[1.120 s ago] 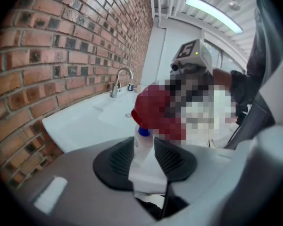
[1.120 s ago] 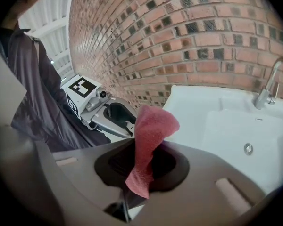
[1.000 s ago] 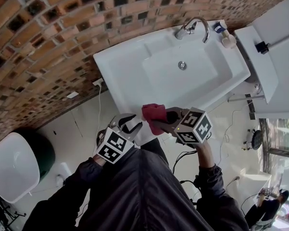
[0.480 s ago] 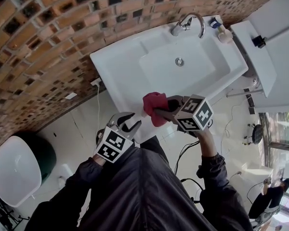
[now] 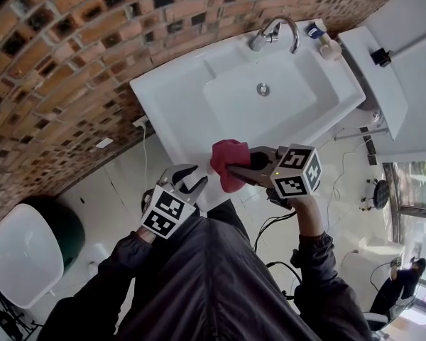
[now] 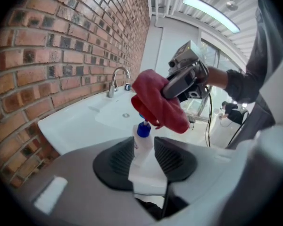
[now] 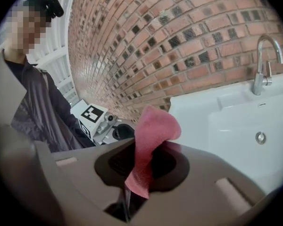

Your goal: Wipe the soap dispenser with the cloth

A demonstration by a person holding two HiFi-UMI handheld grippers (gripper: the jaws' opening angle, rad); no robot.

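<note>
**Soap dispenser held up, cloth at its cap, wiping barely begun**

Soap dispenser (image 6: pixel 142 144) is not standing on anything. The left gripper (image 6: pixel 144 155) has its jaws clamped on the white body and holds it in the air just in front of the near edge of the sink (image 5: pixel 163 112), with the blue cap (image 6: pixel 143 129) pointing up and away. The right gripper (image 7: pixel 142 160) has its jaws pinched on the red cloth (image 6: pixel 155 102), which bunches out past the tips. The cloth hangs right at the cap, but no view shows whether it actually touches. Both pick-ups look done. The rubbing itself seems to be at its very start, so the cap and the whole body are probably left to wipe.
</note>
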